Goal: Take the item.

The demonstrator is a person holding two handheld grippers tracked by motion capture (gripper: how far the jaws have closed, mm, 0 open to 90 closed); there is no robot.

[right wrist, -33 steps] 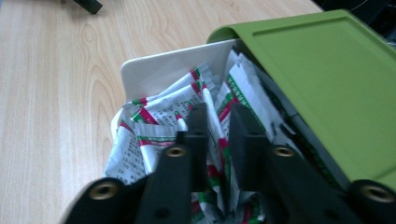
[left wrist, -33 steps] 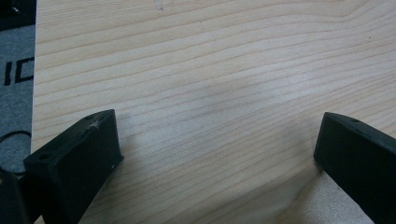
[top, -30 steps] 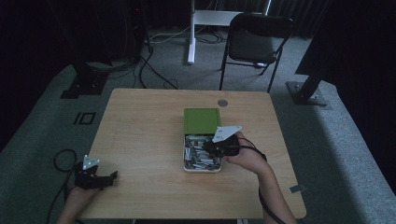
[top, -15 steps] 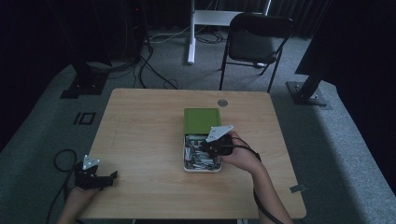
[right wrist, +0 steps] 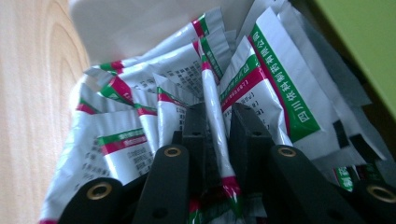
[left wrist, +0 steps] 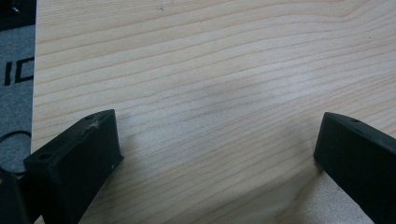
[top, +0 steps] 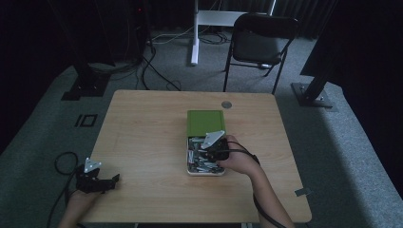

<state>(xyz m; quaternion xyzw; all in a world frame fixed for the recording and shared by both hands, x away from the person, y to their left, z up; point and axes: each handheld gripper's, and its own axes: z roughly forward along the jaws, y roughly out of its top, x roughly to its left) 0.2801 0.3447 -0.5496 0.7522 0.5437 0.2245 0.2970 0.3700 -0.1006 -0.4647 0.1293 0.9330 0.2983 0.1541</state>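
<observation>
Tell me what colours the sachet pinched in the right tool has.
The thin foil sachet is silvery white with red and green end bands, clearest in the right gripper view.

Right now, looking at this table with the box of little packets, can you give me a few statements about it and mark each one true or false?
1. The right gripper has a sachet edge-on between its jaws. True.
2. The left gripper holds a sachet too. False: its jaws stand wide apart over bare table.
3. The green lid covers the sachets. False: it lies at the far end of the white box, which is open.
4. The box holds many sachets. True.
5. A chair stands beyond the table. True.
</observation>
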